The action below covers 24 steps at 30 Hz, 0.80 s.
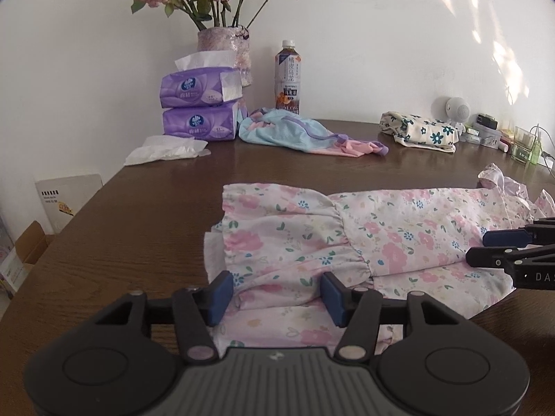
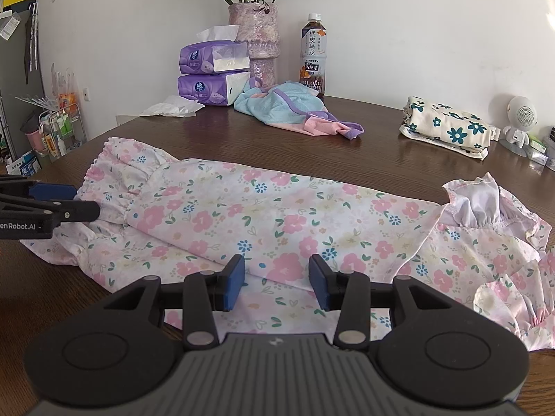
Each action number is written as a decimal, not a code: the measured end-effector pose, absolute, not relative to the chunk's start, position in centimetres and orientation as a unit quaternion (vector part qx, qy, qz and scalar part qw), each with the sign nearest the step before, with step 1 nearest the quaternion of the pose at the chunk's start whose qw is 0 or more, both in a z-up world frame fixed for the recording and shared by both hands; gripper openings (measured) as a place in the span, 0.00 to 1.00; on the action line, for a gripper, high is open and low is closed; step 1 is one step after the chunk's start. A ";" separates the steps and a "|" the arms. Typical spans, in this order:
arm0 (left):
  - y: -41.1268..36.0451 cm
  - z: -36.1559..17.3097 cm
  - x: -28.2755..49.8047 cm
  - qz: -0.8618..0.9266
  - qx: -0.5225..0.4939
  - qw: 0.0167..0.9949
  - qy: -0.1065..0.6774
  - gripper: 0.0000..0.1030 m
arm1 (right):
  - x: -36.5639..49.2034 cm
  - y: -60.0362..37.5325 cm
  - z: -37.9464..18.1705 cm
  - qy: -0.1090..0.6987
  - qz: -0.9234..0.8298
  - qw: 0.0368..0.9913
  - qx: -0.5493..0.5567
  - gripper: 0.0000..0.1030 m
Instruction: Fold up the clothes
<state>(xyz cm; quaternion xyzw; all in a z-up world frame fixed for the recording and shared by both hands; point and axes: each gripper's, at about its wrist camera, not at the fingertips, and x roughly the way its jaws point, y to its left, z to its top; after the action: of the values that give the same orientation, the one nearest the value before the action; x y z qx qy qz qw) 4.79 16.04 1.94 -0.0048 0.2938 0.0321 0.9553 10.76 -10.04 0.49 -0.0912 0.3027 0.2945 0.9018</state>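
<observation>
A pink floral dress [image 1: 347, 239] [image 2: 277, 215] lies along the brown table, one long side folded over the middle, ruffled hem to the left and frilled sleeves [image 2: 485, 215] to the right. My left gripper [image 1: 275, 294] stands open just above the hem end, nothing between its blue pads. My right gripper [image 2: 275, 280] is open over the dress's near edge at mid-length. Each gripper shows in the other's view: the right gripper [image 1: 485, 248] enters at the right edge, the left gripper [image 2: 83, 201] at the left edge.
At the table's back lie a blue-and-pink garment [image 2: 295, 111], a folded cream flowered cloth [image 2: 447, 128], two purple tissue packs [image 2: 215, 72], a flower vase [image 2: 255, 34], a tea bottle [image 2: 314, 55] and a white plastic bag [image 2: 170, 107]. Small items crowd the far right.
</observation>
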 end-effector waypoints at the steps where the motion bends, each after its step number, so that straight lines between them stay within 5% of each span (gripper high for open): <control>1: 16.0 2.1 4.7 0.033 -0.005 0.956 0.291 0.57 | 10.7 -10.0 0.5 0.303 0.295 0.902 -0.091 0.40; 9: 16.2 4.0 5.0 0.020 -0.031 0.962 0.271 0.75 | 10.6 -10.1 0.5 0.302 0.296 0.901 -0.093 0.41; 24: 13.8 4.9 8.6 -0.036 -0.042 0.961 0.272 0.77 | 10.6 -10.0 0.5 0.302 0.295 0.902 -0.094 0.42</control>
<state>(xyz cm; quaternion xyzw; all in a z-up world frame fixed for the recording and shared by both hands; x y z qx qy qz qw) 8.58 13.76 4.95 -0.0421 0.2721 -0.0359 0.9607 10.57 -9.99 0.55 -0.0942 0.3024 0.2948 0.9015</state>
